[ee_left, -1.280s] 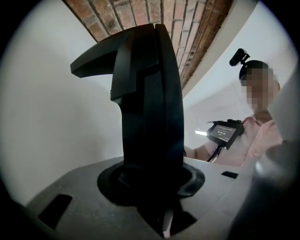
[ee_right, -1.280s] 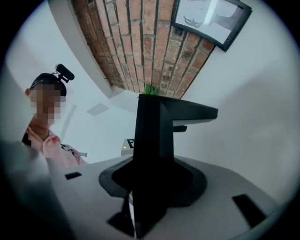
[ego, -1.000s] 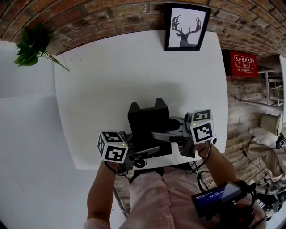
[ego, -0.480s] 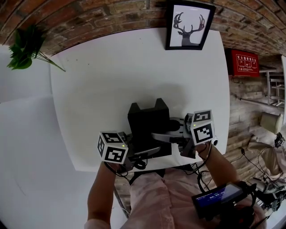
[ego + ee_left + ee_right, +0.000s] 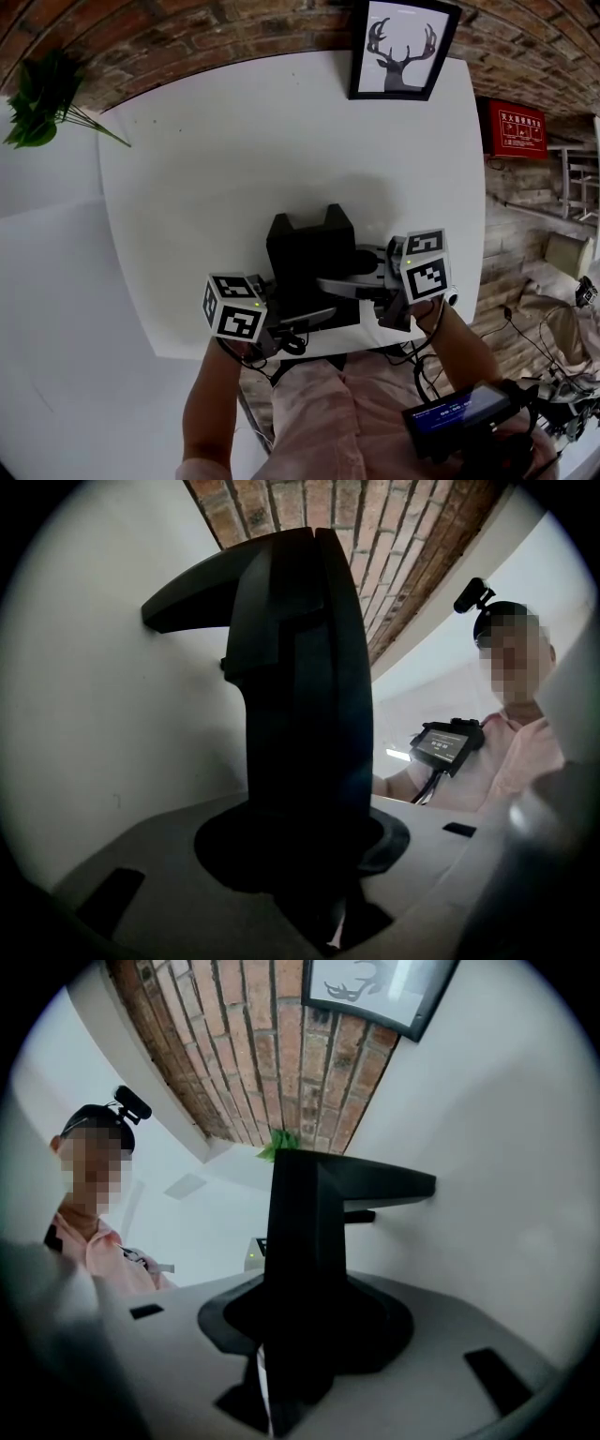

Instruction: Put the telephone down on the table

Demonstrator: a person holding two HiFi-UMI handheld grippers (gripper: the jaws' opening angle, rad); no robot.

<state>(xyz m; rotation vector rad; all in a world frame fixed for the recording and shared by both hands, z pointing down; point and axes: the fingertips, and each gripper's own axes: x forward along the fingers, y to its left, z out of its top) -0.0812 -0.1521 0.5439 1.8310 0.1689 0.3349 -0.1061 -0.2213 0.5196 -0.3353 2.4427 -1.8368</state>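
Only my head view has drifted since a second ago: the deer picture (image 5: 403,49) and the plant (image 5: 37,103) sit a little differently in frame, while both claws and the telephone (image 5: 309,253) are where they were.

Both claws are clamped on the black telephone. The left claw (image 5: 298,323) bites its near left corner, and the right claw (image 5: 345,283) comes in level from the right side, further up the body. Each gripper view shows the dark casing filling the gap between the pads.

What matters for the coming move is the drop. The telephone lies over the near edge of the white table (image 5: 234,141), its long axis running away from me, with two raised horns at the far end. Whether its underside already touches the table I can't quite tell from this steep angle; I judge it to be just above, or barely resting.

Neither hand is nearer, since both hold it. Nothing stands in the way: the tabletop beyond is bare up to the brick wall (image 5: 187,37), and the red sign (image 5: 516,129) hangs well off to the right.
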